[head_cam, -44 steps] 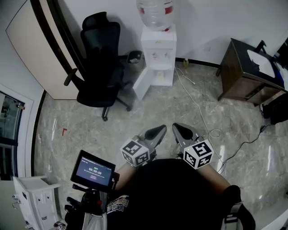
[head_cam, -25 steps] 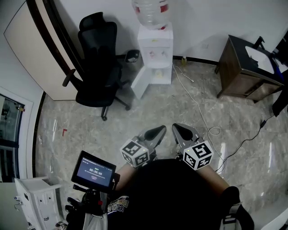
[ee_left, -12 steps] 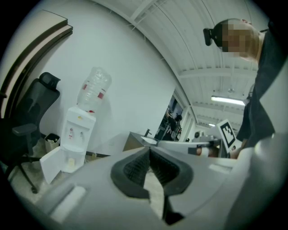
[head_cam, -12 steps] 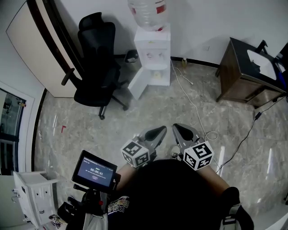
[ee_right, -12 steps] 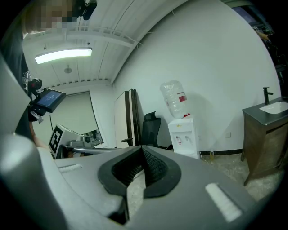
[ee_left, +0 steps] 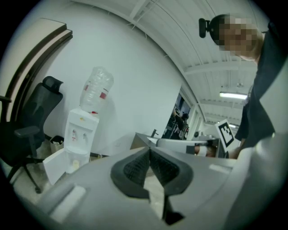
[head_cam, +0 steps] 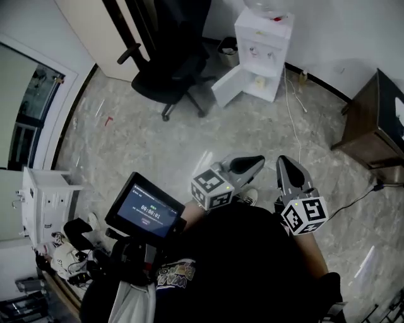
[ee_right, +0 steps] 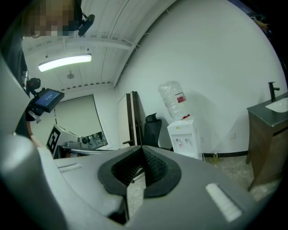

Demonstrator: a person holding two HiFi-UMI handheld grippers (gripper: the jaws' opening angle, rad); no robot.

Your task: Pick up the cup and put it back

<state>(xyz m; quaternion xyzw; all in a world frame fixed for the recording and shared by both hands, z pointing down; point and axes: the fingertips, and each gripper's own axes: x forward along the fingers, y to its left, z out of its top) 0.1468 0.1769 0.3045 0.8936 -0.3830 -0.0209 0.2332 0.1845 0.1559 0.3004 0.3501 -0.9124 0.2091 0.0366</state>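
Head view crops the dispenser bottle [head_cam: 268,6]; left tongs [head_cam: 257,162] and right tongs [head_cam: 282,161] closed.

Count, as you stand: two claws, left claw [head_cam: 254,163] and right claw [head_cam: 285,165]. One black office chair [head_cam: 177,63]. One water dispenser [head_cam: 262,38] carrying one bottle [ee_left: 96,90]. One waste bin [head_cam: 227,46]. One small screen [head_cam: 146,209]. One dark wooden cabinet [head_cam: 379,126]. One white drawer unit [head_cam: 44,205]. Two floor cables: white cable [head_cam: 291,104], black cable [head_cam: 353,199].
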